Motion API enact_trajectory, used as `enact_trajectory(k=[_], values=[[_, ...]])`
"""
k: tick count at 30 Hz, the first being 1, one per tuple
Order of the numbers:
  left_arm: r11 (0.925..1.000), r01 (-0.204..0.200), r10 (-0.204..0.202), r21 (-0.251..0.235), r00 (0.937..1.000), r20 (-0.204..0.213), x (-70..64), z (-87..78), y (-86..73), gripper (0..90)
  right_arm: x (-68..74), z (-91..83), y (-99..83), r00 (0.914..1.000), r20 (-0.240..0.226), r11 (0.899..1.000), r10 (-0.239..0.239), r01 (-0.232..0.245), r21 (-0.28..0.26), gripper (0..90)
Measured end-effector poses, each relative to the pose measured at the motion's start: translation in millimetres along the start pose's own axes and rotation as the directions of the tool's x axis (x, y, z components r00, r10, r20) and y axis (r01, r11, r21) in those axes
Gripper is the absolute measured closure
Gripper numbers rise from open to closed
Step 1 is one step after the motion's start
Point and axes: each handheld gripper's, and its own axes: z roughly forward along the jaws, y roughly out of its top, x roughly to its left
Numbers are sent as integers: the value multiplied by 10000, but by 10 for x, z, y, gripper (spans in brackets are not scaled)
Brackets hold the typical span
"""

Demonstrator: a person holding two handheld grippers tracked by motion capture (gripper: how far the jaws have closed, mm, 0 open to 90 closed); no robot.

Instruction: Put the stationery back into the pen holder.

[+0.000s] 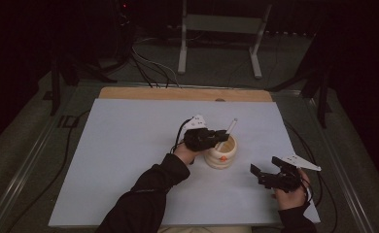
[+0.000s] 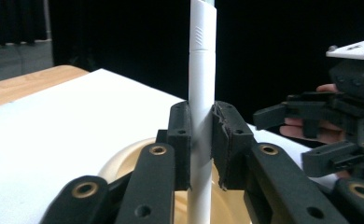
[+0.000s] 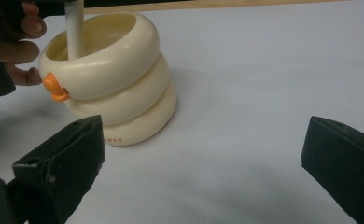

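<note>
The left gripper (image 2: 201, 140) was clenched on a white tube (image 2: 202, 70) standing inside the cream ringed holder (image 3: 115, 88). The right gripper (image 1: 270, 175), just beside the holder, gaped empty. Levering the tube sideways could tip the unsupported holder.

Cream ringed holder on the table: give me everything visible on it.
The holder looks like glossy cream plastic: three stacked rounded rings, open on top, with a small orange beak-like tab on the top ring and tiny orange lettering at the base. It stands upright on the white table. A white tube, clamped by the left gripper, reaches into it.
</note>
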Motion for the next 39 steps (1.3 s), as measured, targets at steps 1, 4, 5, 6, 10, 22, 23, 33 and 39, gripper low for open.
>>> enact_trajectory(k=[1, 4, 5, 6, 10, 22, 23, 33, 39], values=[[10000, -69, 69, 7, 9997, -216, -13, -3, 18, 773, -1, 0, 0, 10000, -8, 10000, 10, -10, -3, 0], [9986, 453, -431, 259, 9958, -805, -21, -6, 101, 569, -3, -1, 0, 10000, -9, 10000, 26, -26, -9, 0], [9977, 591, -558, 330, 9941, -929, -16, -16, 132, 515, -3, -2, 1, 10000, -1, 10000, 22, -22, -15, 0], [9968, 717, -679, 349, 9926, -1004, -15, -20, 149, 462, -3, -4, 3, 10000, -3, 10000, 14, -14, -26, 0], [9927, 1079, -1003, 544, 9868, -1272, -11, -55, 212, 309, -3, -4, 3, 10000, -28, 10000, 21, -21, -34, 0], [9833, 1268, -1102, 1307, 9857, -1273, -65, -202, 390, 41, 10, 3, 3, 10000, -61, 10000, 17, -17, -24, 0], [9837, 1292, -1121, 1254, 9845, -1348, -69, -218, 401, 32, 11, 6, 2, 10000, -56, 10000, 5, -5, -33, 0], [9849, 1021, -889, 1400, 9912, -976, -98, -365, 456, 0, 19, 10, 3, 10000, -89, 10000, 17, -17, -19, 0], [9858, 483, -380, 1606, 9970, -667, -93, -489, 476, 0, 16, 4, 3, 9999, -119, 10000, -8, 7, -48, 0]])
